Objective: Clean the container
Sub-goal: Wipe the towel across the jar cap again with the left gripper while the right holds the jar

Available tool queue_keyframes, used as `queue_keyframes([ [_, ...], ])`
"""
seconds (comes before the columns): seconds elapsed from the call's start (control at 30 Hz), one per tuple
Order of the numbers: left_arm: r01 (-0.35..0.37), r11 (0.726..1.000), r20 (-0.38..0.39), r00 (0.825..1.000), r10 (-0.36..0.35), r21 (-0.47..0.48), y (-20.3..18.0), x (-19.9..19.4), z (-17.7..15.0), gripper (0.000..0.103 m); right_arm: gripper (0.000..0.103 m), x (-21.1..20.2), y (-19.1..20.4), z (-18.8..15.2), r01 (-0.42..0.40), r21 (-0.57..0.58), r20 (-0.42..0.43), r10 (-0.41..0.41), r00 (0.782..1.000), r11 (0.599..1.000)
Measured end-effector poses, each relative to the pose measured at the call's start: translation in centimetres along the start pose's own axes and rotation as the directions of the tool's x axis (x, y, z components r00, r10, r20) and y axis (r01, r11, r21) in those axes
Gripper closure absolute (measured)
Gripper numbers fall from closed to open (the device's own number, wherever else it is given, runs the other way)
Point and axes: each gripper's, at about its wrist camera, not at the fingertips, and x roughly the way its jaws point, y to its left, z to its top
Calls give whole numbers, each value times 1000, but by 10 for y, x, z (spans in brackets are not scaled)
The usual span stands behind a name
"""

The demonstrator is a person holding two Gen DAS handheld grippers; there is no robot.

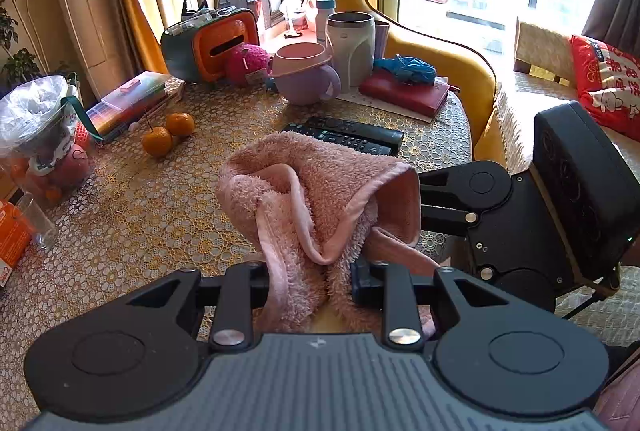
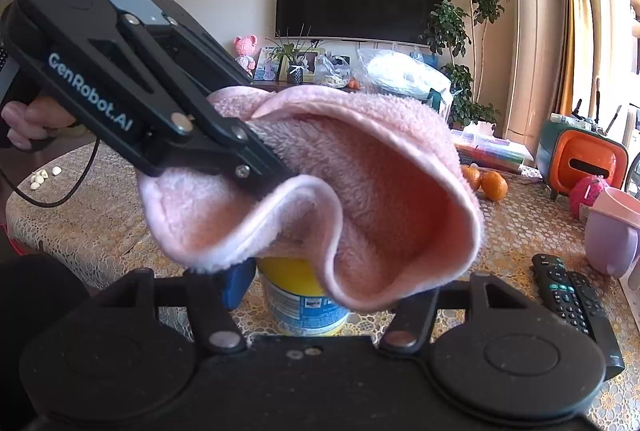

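A pink fluffy towel [image 1: 320,191] hangs bunched above the lace-covered table [image 1: 140,215]. My left gripper [image 1: 312,283] is shut on its lower folds; in the right wrist view it reaches in from the upper left [image 2: 276,175], clamped on the towel [image 2: 380,183]. A yellow can with a blue-and-white label [image 2: 300,303] sits between the fingers of my right gripper [image 2: 324,291], and the blue pad [image 2: 240,283] touches its left side. The towel drapes over the can's top and hides the other finger. In the left wrist view the right gripper [image 1: 418,199] enters from the right, its tips behind the towel.
Two black remotes [image 1: 348,135] lie just beyond the towel. Two oranges [image 1: 168,133], a purple mug holding a pink bowl [image 1: 304,75], an orange tissue box [image 1: 216,43], a red book [image 1: 404,93] and a plastic bag [image 1: 36,127] crowd the table. A yellow chair [image 1: 448,59] stands behind it.
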Motion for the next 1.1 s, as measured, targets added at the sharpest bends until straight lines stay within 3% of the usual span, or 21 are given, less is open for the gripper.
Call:
queue_keyframes([
  [0.2, 33, 993, 8, 999, -32, -111, 26, 9, 2, 76, 42, 1, -1, 0, 0, 4, 2, 0, 1000, 1000],
  [0.43, 8, 990, 10, 1000, -6, -144, 35, 17, 9, 76, 42, -1, -6, -1, -5, 34, 7, 5, 1000, 999],
  [0.83, -43, 978, -128, 992, 17, -203, 62, 62, -17, 77, 42, -6, -8, -6, -14, 46, 15, 13, 1000, 999],
  [1.1, -75, 974, -216, 976, 28, -212, 72, 85, -41, 77, 42, -2, -14, -2, -22, 94, 13, 21, 1000, 995],
])
